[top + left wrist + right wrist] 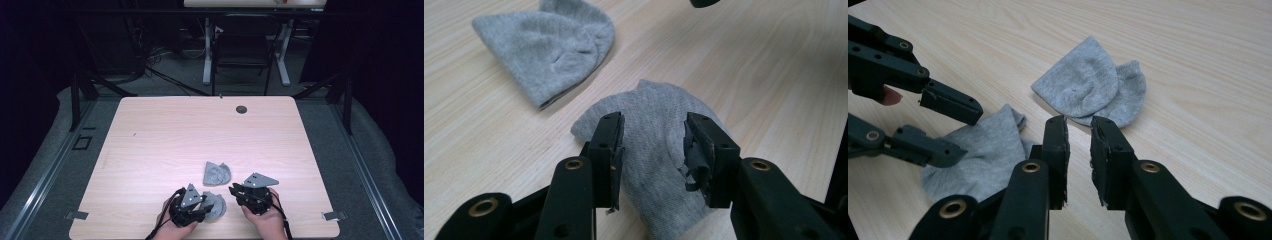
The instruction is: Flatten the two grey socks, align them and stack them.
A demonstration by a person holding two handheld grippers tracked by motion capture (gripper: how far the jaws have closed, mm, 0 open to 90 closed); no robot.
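Two small grey knitted cloths lie on the light wooden table (150,140). The far cloth (216,173) (549,45) (1088,82) lies folded and flat. The near cloth (216,206) (654,150) (978,155) lies under my left gripper (206,206) (651,130) (955,132). That gripper is open, its jaws standing apart on either side of the cloth without pressing it. My right gripper (233,190) (1079,125) hovers just right of both cloths and points left. Its jaws stand a narrow gap apart with nothing between them.
A dark round grommet (241,109) sits near the table's far edge. Both hands are at the front edge of the table. Beyond the table are a dark floor, cables and the legs of another desk (207,55).
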